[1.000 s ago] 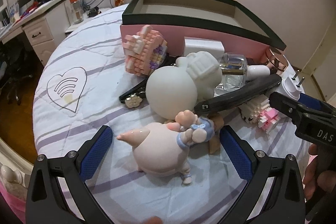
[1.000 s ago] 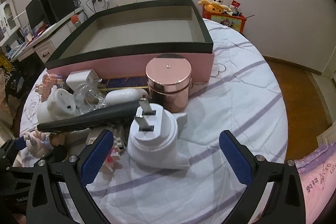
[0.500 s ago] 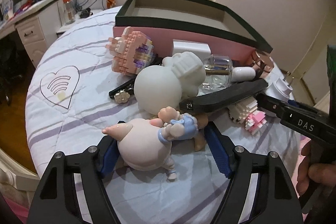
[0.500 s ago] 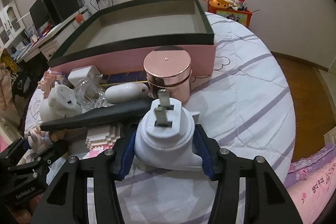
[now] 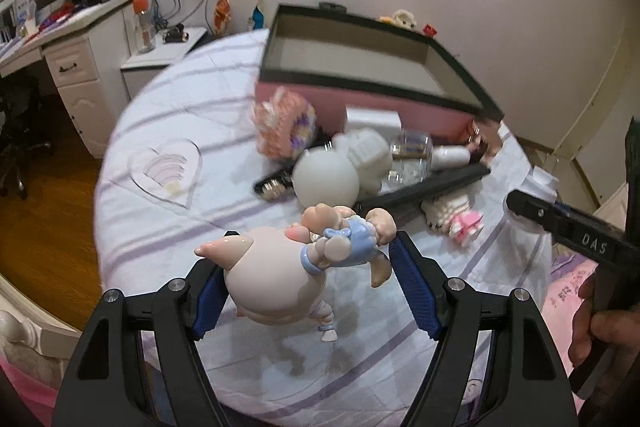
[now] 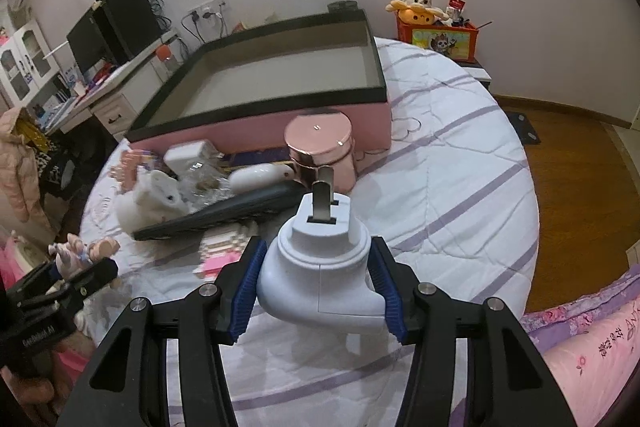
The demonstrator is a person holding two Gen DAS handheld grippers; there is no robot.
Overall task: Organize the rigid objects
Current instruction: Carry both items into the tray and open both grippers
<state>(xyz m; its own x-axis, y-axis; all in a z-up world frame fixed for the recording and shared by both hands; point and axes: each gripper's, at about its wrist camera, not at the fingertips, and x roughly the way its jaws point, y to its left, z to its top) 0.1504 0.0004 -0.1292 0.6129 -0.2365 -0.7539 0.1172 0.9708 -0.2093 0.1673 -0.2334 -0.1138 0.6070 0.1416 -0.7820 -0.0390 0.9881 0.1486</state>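
My left gripper (image 5: 308, 267) is shut on a pink pig figurine (image 5: 276, 279) with a small blue-clad figure on its back, held a little above the striped bedspread (image 5: 168, 227). My right gripper (image 6: 316, 263) is shut on a white plug adapter (image 6: 320, 275) whose metal prongs point away from me, also raised off the bedspread (image 6: 460, 187). Behind both stands an open pink box with a black rim (image 5: 360, 101) (image 6: 260, 135); nothing shows inside it. Each gripper appears at the edge of the other's view.
In front of the box lie a white round figure (image 5: 326, 181), a pink block toy (image 5: 280, 123), a white charger (image 5: 372, 119), a glass bottle (image 5: 412, 155), a long black object (image 5: 424, 189), a small block toy (image 5: 456, 215) and a rose-gold jar (image 6: 320, 143). A desk (image 5: 76, 67) stands left.
Both grippers went from open to shut, the left on the pig figurine and the right on the plug adapter. Both things have since risen off the bedspread.
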